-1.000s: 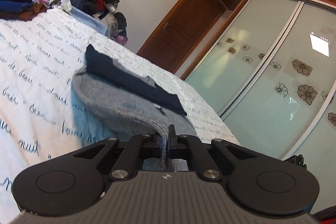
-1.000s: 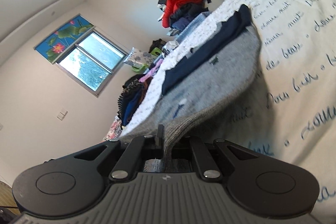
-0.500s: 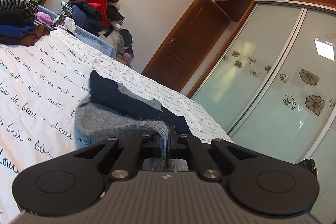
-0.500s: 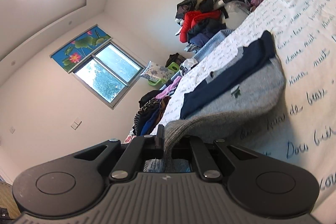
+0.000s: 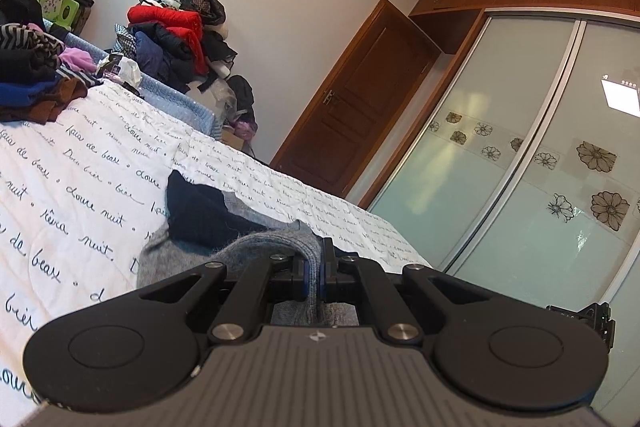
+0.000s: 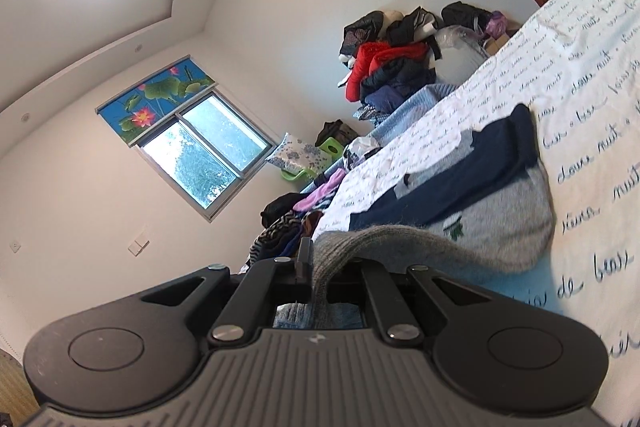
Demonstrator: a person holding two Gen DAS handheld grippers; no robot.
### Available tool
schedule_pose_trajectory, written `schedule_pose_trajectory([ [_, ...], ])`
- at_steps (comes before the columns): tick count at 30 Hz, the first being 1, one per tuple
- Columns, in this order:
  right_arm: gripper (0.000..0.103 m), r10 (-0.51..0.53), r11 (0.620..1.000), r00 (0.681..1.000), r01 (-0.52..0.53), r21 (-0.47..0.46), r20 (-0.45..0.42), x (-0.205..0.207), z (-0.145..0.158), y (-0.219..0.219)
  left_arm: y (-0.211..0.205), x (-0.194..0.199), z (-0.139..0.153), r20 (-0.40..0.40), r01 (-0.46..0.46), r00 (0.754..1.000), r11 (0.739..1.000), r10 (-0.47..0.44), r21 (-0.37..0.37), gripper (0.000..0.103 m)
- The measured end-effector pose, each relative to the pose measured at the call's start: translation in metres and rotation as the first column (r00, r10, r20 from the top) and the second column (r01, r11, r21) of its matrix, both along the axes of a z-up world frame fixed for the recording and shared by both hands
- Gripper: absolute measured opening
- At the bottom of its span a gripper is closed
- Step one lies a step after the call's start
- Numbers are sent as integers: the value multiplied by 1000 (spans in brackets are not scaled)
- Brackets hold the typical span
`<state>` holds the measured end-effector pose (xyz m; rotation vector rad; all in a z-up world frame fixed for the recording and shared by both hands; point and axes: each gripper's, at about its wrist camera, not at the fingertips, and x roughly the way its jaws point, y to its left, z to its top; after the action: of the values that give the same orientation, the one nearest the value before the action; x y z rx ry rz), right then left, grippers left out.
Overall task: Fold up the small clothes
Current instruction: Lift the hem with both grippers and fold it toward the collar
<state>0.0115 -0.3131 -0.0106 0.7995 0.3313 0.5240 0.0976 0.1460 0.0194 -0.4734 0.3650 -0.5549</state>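
A small grey knit sweater (image 5: 176, 255) (image 6: 508, 227) with a navy band and a small dark green emblem lies on the white bedspread (image 5: 72, 187) (image 6: 580, 75). Its near ribbed hem is lifted off the bed and curls over toward the far part. My left gripper (image 5: 319, 267) is shut on one corner of that hem. My right gripper (image 6: 316, 267) is shut on the other corner. The grey cloth runs from both pairs of fingers down to the sweater's body, which still rests on the bed. The far end of the sweater is partly hidden behind the raised fold.
A heap of clothes with a red jacket (image 5: 176, 23) (image 6: 384, 63) stands beyond the bed's far edge. Folded dark clothes (image 5: 28, 79) lie at the far left of the bed. A wooden door (image 5: 356, 99) and sliding wardrobe doors (image 5: 520, 167) are on the right.
Both grippers have risen and moved forward over the sweater, keeping hold of the hem. The lifted hem now curls further over the sweater's body, and more of the room shows in both views.
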Motion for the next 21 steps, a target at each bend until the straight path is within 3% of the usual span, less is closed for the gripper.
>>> schedule_pose_trajectory([
  [12, 5, -32, 999, 999, 32, 34, -13, 53, 2, -16, -1, 50, 13, -15, -72, 997, 997, 72, 4, 5],
  [21, 5, -51, 999, 999, 52, 18, -18, 86, 0, -21, -15, 88, 17, -16, -112, 993, 991, 114, 74, 5],
])
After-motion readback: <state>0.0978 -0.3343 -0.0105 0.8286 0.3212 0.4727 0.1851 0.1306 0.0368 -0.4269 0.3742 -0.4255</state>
